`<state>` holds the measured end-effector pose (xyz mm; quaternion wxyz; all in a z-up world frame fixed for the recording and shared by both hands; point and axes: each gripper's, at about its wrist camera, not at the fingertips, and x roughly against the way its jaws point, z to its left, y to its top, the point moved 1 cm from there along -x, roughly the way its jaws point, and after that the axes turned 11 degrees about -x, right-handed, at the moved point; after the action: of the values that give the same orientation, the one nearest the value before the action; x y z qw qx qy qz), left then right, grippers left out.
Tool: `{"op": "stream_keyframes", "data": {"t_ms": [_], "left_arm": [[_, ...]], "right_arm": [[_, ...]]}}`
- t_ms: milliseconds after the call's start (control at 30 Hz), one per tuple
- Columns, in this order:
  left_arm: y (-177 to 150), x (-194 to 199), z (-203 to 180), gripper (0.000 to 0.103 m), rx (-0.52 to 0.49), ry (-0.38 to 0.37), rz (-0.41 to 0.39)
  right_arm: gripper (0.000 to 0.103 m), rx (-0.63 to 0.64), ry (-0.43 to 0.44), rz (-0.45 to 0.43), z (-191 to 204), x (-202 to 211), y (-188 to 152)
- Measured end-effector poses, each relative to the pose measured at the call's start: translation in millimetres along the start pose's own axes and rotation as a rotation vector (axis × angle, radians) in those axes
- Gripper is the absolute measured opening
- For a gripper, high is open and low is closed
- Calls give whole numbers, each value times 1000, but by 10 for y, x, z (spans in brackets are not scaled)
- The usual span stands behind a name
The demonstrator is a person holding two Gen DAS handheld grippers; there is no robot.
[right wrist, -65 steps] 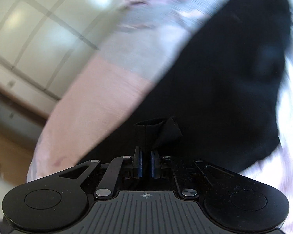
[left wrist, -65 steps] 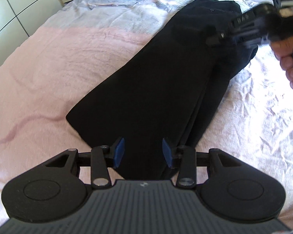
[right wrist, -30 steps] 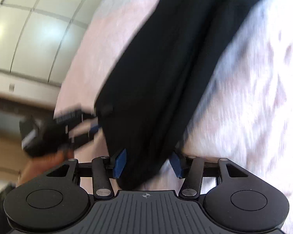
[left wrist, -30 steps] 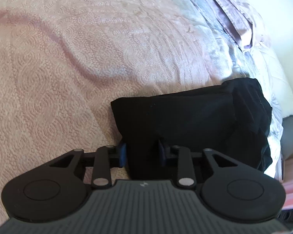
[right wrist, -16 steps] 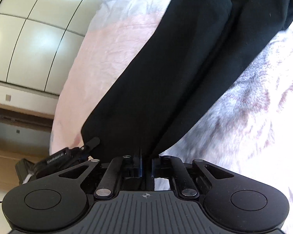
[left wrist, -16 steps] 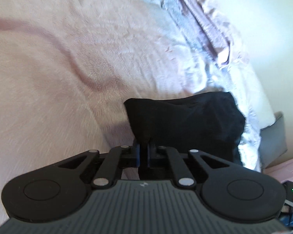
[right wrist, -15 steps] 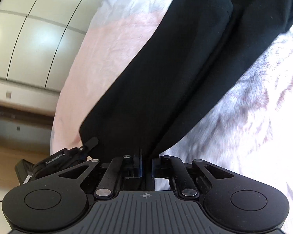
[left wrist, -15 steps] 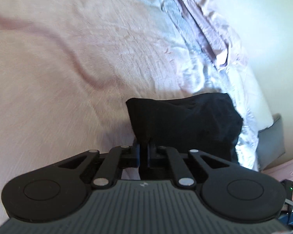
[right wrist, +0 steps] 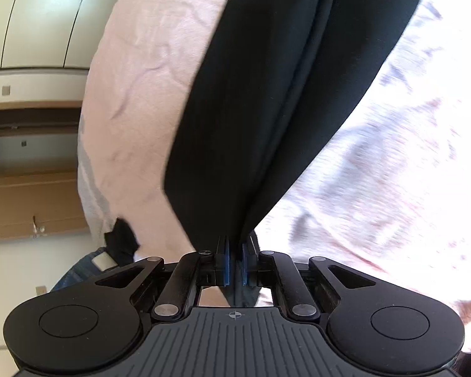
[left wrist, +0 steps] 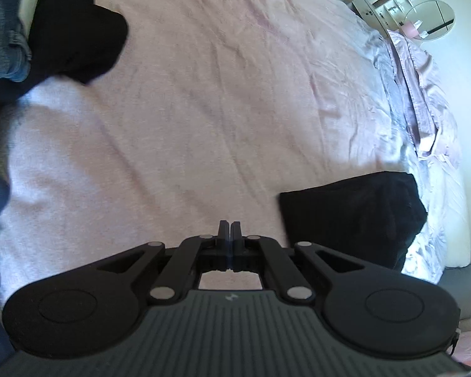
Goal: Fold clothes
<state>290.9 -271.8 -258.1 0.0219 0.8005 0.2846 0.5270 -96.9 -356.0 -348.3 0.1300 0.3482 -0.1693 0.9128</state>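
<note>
My left gripper is pressed together on nothing; the black trousers lie off to its right on the bedspread. My right gripper pinches their near end, their length running straight ahead of it.

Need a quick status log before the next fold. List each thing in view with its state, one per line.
left gripper: shut, holding nothing, over bare bedspread.
right gripper: shut on black trousers.
black trousers: stretched long across the bed, near end pinched.
bedspread: pink, lightly wrinkled.
dark clothes pile: bunched at the bed edge, unfolded.
</note>
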Motion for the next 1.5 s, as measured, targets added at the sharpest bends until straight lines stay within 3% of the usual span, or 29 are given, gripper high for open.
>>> {"op": "stream_keyframes", "data": {"t_ms": [100,133,167,200,267,300,333,500,533,567,600,667,733,833,933,1067,1200,1267,1333,1400,1500], "left_arm": [[73,-275,-114,4,-21,-75,26],[122,-404,-192,9,-39,-103,38],[175,-536,-271,25,-59,-130,45],[224,-674,-347,32,-76,-159,49],[309,-975,-461,37,-103,-203,72],[346,-1122,-500,37,-111,-211,87],[385,-1269,-537,37,-118,-218,105],[466,-1691,-616,31,-106,-205,155],[469,-1679,-615,25,-102,-210,148],[470,-1636,-612,17,-99,-222,136],[472,-1592,-608,13,-97,-234,124],[515,-1416,-637,10,-111,-256,81],[599,-1182,-701,9,-139,-269,36],[761,-788,-781,9,-173,-266,-34],[842,-453,-658,9,-165,-206,-81],[762,-430,-339,9,-109,-111,-21],[631,-712,-218,9,-111,-63,36],[590,-847,-112,9,-74,-49,49],[574,-895,7,10,-57,-55,57],[591,-918,53,10,-67,-61,68],[616,-926,80,10,-87,-74,84]], "right_arm": [[7,26,-11,-37,-117,44,-109],[7,33,-3,-44,-126,53,-113],[8,50,-7,-53,-114,84,-142],[13,72,-7,-65,-96,112,-182],[51,98,17,-84,-109,207,-307],[77,108,25,-94,-115,197,-310],[80,118,32,-102,-95,138,-345],[79,55,102,-68,-229,-203,-285],[73,35,120,-59,-257,-281,-272],[58,21,130,-56,-240,-276,-264],[22,7,140,-53,-220,-264,-255],[12,-20,159,-48,-178,-240,-239],[8,-47,178,-43,-137,-217,-222],[7,-83,214,-20,-23,-186,-224],[7,-92,261,47,224,-230,-335],[7,-100,281,146,327,-535,-606],[10,-196,185,177,35,-722,-584],[28,-184,109,179,-66,-676,-514],[65,-124,29,167,-102,-526,-436],[68,-44,-29,153,-101,-339,-367],[68,174,-91,151,73,-146,-362]]}}
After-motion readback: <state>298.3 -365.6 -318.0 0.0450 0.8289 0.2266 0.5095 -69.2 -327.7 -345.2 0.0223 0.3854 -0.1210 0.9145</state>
